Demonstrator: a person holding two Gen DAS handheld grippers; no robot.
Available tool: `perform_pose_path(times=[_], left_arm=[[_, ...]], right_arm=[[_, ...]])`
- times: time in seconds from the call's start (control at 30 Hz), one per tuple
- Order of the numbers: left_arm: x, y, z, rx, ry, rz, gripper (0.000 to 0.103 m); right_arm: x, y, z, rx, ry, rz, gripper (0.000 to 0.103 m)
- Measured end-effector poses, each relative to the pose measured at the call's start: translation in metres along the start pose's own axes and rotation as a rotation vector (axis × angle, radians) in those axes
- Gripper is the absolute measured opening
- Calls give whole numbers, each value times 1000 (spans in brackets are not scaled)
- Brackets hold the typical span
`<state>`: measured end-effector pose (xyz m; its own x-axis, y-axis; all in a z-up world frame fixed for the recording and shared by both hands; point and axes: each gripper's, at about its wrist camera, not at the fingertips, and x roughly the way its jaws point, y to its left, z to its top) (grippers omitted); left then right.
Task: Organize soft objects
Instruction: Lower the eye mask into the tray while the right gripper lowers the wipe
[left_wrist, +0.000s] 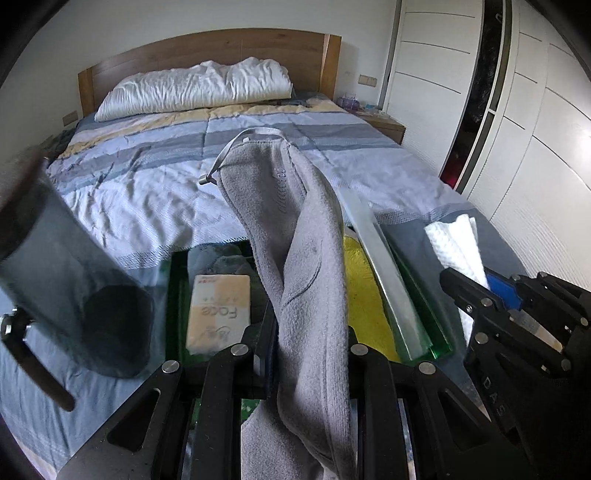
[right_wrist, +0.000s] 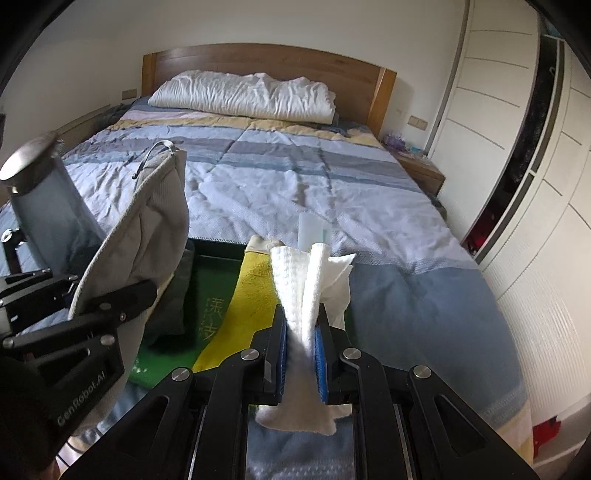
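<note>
My left gripper is shut on a grey fleece cloth with a hanging loop, held up above a green storage box on the bed. The cloth and left gripper also show at the left of the right wrist view. My right gripper is shut on a white waffle cloth, held above the box's right edge; the cloth also shows in the left wrist view. Inside the box lie a yellow towel and a pack marked "Face".
The box sits at the foot of a bed with a striped blue quilt and a white pillow. A grey cylinder on a stand is at the left. White wardrobe doors stand on the right, with a bedside table near the headboard.
</note>
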<state>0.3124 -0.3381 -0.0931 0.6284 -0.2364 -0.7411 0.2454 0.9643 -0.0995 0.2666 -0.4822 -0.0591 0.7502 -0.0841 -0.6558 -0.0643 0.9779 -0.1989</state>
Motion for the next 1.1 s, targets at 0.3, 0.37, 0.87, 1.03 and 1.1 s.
perform_pose_path(times=[0.3, 0.37, 0.87, 1.03, 1.1], left_arm=[[31, -4, 7, -7, 22, 12, 17], [36, -4, 8, -7, 26, 15, 17], [69, -4, 8, -24, 102, 29, 29], [66, -4, 10, -29, 91, 38, 54], [66, -2, 10, -32, 87, 44, 62]], right_arm=[[51, -11, 13, -20, 33, 51, 12], [57, -11, 14, -24, 38, 58, 12], [95, -9, 16, -48, 99, 102, 14], [104, -12, 16, -43, 108, 117, 19], [106, -16, 16, -31, 113, 121, 20]])
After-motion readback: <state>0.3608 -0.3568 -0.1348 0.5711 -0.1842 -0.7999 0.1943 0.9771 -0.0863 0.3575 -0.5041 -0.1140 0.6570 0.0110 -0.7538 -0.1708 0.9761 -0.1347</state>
